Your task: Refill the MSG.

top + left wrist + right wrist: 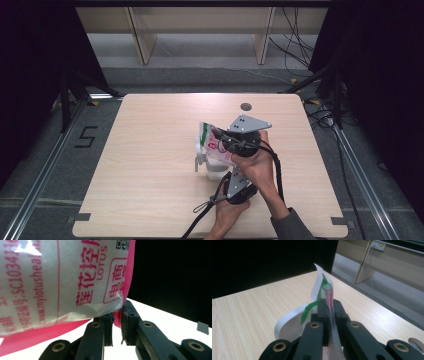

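Observation:
A white plastic pouch (211, 145) with pink and green print is held up over the middle of the wooden table (150, 165). My left gripper (235, 187), near the front edge, is shut on the pouch's pink lower corner (119, 315). My right gripper (235, 142), higher and farther back, is shut on the pouch's thin upper edge (329, 302), which stands up between its jaws. In the left gripper view the printed pouch face (62, 280) hangs close over the jaws. A white rounded part (289, 325) of the pouch bulges left of the right jaws.
A round cable hole (245, 106) sits near the table's far edge. Wooden shelf legs (142, 40) and loose cables (295, 45) lie on the floor beyond. Black curtains flank both sides. A tripod (70, 90) stands at the far left corner.

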Action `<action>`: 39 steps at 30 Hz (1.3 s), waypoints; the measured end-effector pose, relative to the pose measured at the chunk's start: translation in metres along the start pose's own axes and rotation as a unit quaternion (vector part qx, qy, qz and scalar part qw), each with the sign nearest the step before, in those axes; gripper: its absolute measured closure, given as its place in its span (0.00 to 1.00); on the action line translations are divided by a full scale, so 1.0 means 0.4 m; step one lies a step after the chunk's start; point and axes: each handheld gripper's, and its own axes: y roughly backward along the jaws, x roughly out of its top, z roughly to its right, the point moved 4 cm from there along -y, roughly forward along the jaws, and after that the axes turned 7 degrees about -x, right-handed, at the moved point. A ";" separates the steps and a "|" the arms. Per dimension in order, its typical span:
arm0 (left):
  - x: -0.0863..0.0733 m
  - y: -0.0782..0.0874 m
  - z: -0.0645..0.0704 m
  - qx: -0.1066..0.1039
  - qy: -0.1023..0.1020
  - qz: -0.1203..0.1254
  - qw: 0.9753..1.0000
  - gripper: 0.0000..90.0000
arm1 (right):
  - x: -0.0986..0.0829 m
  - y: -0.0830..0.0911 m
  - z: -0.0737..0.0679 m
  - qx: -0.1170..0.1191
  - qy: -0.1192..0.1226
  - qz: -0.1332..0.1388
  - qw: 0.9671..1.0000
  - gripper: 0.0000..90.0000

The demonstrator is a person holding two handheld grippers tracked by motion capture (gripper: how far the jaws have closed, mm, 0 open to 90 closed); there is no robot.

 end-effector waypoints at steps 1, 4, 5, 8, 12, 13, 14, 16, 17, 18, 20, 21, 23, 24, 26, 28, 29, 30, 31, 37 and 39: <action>0.000 0.000 0.000 0.000 0.000 0.000 1.000 0.89 | 0.000 0.001 0.001 0.003 0.001 -0.004 1.000 0.98; 0.001 0.000 0.000 0.001 -0.001 0.001 1.000 0.89 | 0.001 0.000 -0.002 0.005 -0.002 0.000 1.000 0.98; 0.000 0.000 0.000 0.000 -0.001 0.001 1.000 0.89 | 0.000 0.001 -0.001 0.004 -0.002 -0.001 1.000 0.98; 0.000 0.003 0.002 0.005 -0.002 -0.005 1.000 0.89 | 0.000 0.002 0.001 0.002 -0.004 -0.002 1.000 0.98; -0.001 0.003 0.002 0.004 -0.002 -0.007 1.000 0.89 | 0.000 0.003 0.000 0.006 -0.002 -0.004 1.000 0.98; -0.001 0.003 0.002 0.004 -0.002 -0.007 1.000 0.89 | 0.000 0.003 0.004 0.005 0.001 -0.001 1.000 0.98; -0.001 0.003 0.002 0.004 -0.003 -0.007 1.000 0.89 | -0.001 0.006 0.001 0.006 -0.015 -0.008 1.000 0.98; -0.001 0.002 0.001 0.004 -0.003 -0.007 1.000 0.89 | 0.000 0.005 0.001 0.012 -0.017 -0.002 1.000 0.98; -0.002 0.000 0.001 -0.001 -0.002 -0.001 1.000 0.89 | 0.000 0.005 0.003 0.011 -0.011 -0.003 1.000 0.98; -0.002 0.000 0.001 0.002 -0.002 -0.002 1.000 0.89 | 0.000 0.006 0.006 0.007 -0.007 -0.005 1.000 0.98; -0.001 0.003 0.002 0.005 -0.003 -0.006 1.000 0.89 | 0.000 0.006 0.006 0.009 -0.004 -0.005 1.000 0.98; -0.001 0.002 0.001 0.003 -0.003 -0.006 1.000 0.89 | 0.000 0.007 0.006 0.009 -0.004 -0.004 1.000 0.98; -0.001 0.002 0.002 0.004 -0.002 -0.005 1.000 0.89 | 0.000 0.008 0.004 0.005 -0.011 -0.006 1.000 0.98; -0.001 0.003 0.002 0.004 -0.002 -0.007 1.000 0.89 | 0.000 0.005 0.004 0.007 -0.008 -0.002 1.000 0.98; 0.000 0.001 0.002 0.000 -0.002 0.000 1.000 0.89 | 0.000 0.004 0.002 0.011 -0.008 -0.001 1.000 0.98; 0.000 0.003 0.002 0.005 -0.002 -0.004 1.000 0.89 | 0.001 0.005 0.003 -0.001 -0.004 0.001 1.000 0.98; 0.000 0.001 0.002 0.002 -0.002 -0.001 1.000 0.89 | 0.002 0.005 0.003 -0.003 -0.004 0.002 1.000 0.98; 0.000 0.001 0.002 0.000 -0.002 -0.001 1.000 0.89 | 0.001 0.005 0.002 -0.001 -0.006 -0.001 1.000 0.98; 0.000 0.001 0.002 0.001 -0.003 -0.001 1.000 0.89 | 0.002 0.004 0.004 0.001 -0.002 0.001 1.000 0.98; 0.000 0.004 0.002 0.005 -0.002 -0.004 1.000 0.89 | 0.001 0.003 0.000 0.007 0.001 -0.001 1.000 0.98; 0.000 0.001 0.001 0.002 -0.001 0.001 1.000 0.89 | 0.002 0.002 -0.001 0.006 0.003 0.000 1.000 0.98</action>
